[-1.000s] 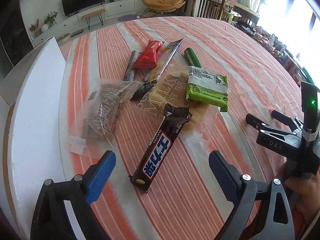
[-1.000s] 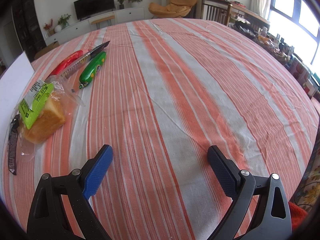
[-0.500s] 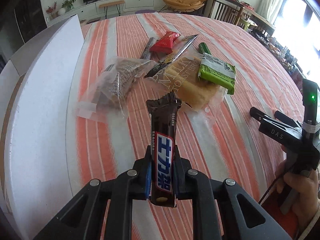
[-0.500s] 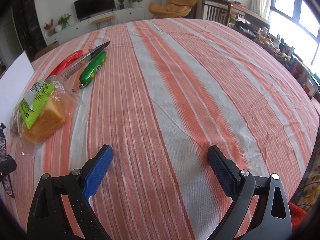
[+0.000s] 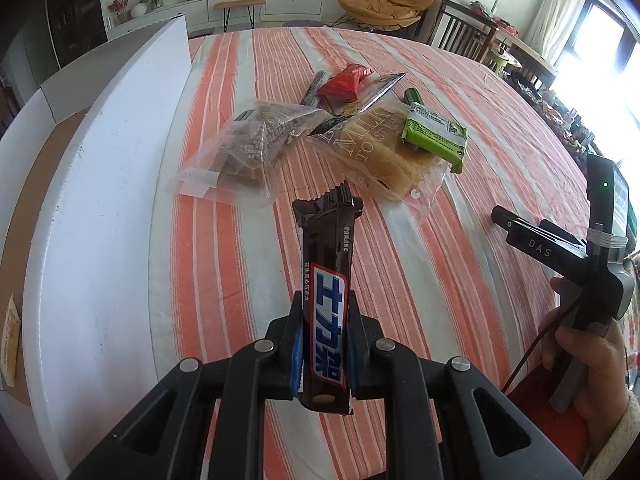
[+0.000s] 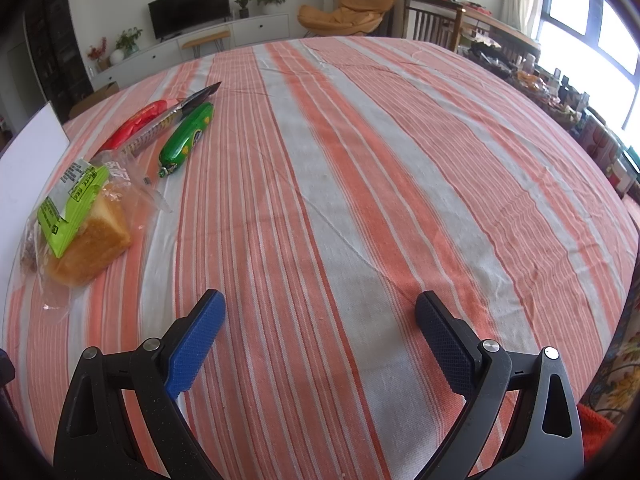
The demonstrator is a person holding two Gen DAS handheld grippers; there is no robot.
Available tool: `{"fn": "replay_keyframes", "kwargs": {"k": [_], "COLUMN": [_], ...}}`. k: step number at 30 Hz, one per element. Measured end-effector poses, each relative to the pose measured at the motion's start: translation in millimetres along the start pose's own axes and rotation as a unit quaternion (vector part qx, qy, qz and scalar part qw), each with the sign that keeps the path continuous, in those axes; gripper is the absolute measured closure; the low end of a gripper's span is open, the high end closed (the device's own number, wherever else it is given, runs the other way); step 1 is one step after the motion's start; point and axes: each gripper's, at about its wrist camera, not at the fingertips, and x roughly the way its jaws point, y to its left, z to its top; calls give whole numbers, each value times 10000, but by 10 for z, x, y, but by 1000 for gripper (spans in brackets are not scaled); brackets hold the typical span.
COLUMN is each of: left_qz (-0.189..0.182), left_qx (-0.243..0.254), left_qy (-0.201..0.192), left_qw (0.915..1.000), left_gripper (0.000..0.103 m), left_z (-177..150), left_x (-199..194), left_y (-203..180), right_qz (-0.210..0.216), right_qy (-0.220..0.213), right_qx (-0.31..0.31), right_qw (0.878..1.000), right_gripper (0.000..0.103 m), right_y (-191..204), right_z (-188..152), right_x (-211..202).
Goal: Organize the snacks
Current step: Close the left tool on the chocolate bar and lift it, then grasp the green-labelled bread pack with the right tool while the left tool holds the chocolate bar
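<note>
Chocolate bar [image 5: 326, 304] lower end hidden between left gripper [image 5: 325, 354] fingers, dark glossy wrapper raised above striped counter [image 5: 460, 272], crimped top upright, right gripper [image 6: 318, 338] fingers wide, holding nothing
</note>
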Motion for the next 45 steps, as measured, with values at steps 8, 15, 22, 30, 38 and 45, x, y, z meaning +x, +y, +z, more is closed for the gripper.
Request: {"fn": "replay_keyframes", "kwargs": {"k": [8,15,22,30,38,45], "left_qz": [-184,-344,-602,-629,-631,-377], "left_qx": [-109,-137,-179,-126,-60,242], "left_qy": [-197,-415,-342,-425,-493,-752], "left_qw": [9996,9985,9974,9970,9968,9962], "left_gripper": [87,87,87,87,87,87], "left_z": [-31,-102,-194,-266,-314,-249], "left_x": [-187,-337,-258,-342,-364,-521], "left_y": [32,116,102,86,103,-41], "right_qz": [128,1492,2947,1606,2191,2828], "right_qy": [79,-590,487,1103,975,890], "right_qx": [76,1113,886,255,639,1102], "right_qw": [9999,9807,9502,9805,9687,9487], "right_gripper": [6,7,7,9,50,50], "right_y": [-60,-457,294,1160,659,159], "right_z": [15,160,649,797,602,397], "right_x": [-29,-357,-358,-15,-119,-358]}}
